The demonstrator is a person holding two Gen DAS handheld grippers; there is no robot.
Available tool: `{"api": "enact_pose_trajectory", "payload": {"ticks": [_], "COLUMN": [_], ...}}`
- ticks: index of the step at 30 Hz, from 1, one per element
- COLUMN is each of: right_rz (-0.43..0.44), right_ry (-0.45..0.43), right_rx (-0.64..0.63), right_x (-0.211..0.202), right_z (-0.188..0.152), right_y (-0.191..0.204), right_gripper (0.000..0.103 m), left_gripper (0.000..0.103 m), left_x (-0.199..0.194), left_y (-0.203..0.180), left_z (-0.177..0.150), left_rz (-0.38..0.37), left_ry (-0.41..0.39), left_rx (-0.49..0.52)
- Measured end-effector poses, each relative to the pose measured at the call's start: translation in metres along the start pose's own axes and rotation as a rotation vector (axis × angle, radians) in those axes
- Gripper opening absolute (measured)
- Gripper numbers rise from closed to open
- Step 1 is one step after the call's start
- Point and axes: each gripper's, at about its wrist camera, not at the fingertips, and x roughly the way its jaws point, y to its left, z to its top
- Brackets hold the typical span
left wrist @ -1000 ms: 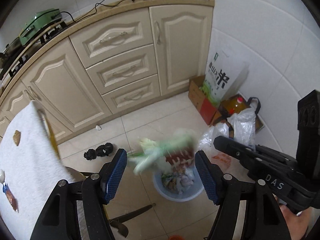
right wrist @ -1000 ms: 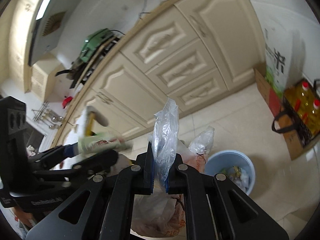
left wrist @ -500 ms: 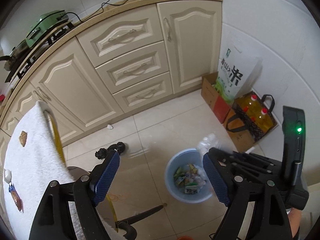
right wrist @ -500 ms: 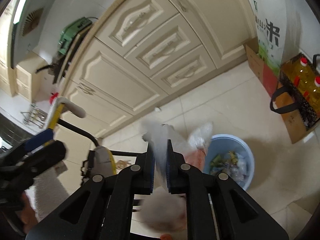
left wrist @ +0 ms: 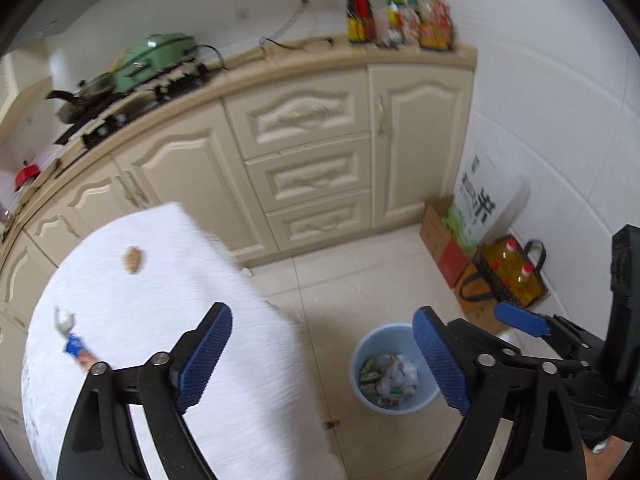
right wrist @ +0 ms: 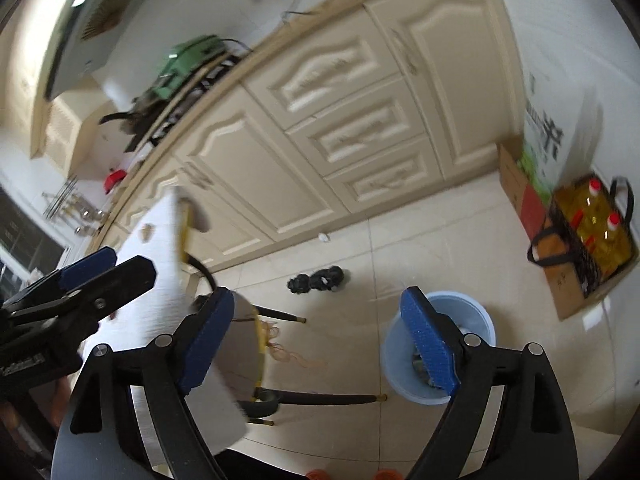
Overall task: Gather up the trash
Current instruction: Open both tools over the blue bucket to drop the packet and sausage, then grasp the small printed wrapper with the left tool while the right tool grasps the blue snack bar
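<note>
- Blue bin (left wrist: 394, 366) sits on the floor tiles, wrappers inside, just past the left gripper (left wrist: 322, 360) and nearer its right finger.
- Left gripper's jaws are spread wide, nothing held.
- Right gripper (right wrist: 320, 344) gapes wide too, empty, the bin behind its right finger.
- White-clothed table (left wrist: 132, 320) lies under the left finger, a blue wrapper (left wrist: 76, 348) on it.

Bin (right wrist: 468, 312) partly behind right tongs (right wrist: 320, 344)
</note>
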Motion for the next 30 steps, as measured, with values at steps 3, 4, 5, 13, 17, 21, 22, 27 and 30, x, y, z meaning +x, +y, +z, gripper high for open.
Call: {"api": "enact_pose_trajectory", "payload": {"ticks": [3, 4, 5, 13, 17, 21, 22, 27, 30], "right_rz": [0.006, 0.008, 0.009, 0.086, 0.09, 0.058, 0.051, 0.036, 0.031], "right_ry": [-0.024, -0.027, -0.03, 0.042, 0.107, 0.173, 0.186, 0.259, 0.295], "right_rx": [-0.076, -0.093, -0.116, -0.398, -0.543, -0.673, -0.694, -0.731, -0.738], "right_x": [-0.013, -0.015, -0.015, 0.03, 0.075, 0.13, 0.14, 0.181, 0.196], "right_z": [0.002, 0.002, 0.003, -0.015, -0.037, -0.059, -0.061, -0.067, -0.069], "right_y": [0.048, 0.059, 0.075, 0.227, 0.287, 0.335, 0.34, 0.35, 0.346], "right_gripper": [0.09, 0.092, 0.096, 0.103, 0.103, 0.103, 0.103, 0.098, 0.07], "left_gripper": [0.094, 0.095, 0.096, 0.098, 0.098, 0.098, 0.098, 0.098, 0.098], "left_x": [-0.04, -0.052, -0.066, -0.137, -0.15, -0.158, -0.159, -0.158, -0.152], "left_y": [0.038, 0.051, 0.066, 0.189, 0.242, 0.289, 0.298, 0.329, 0.339], "left_z": [-0.017, -0.024, -0.033, -0.098, -0.127, -0.152, -0.153, -0.165, -0.169], "left_rz": [0.009, 0.014, 0.024, 0.15, 0.203, 0.246, 0.249, 0.255, 0.237], "left_ry": [-0.054, -0.069, -0.087, -0.135, -0.112, -0.082, -0.075, -0.045, -0.024], "left_rx": [-0.052, -0.065, -0.081, -0.213, -0.279, -0.346, -0.363, -0.416, -0.433]}}
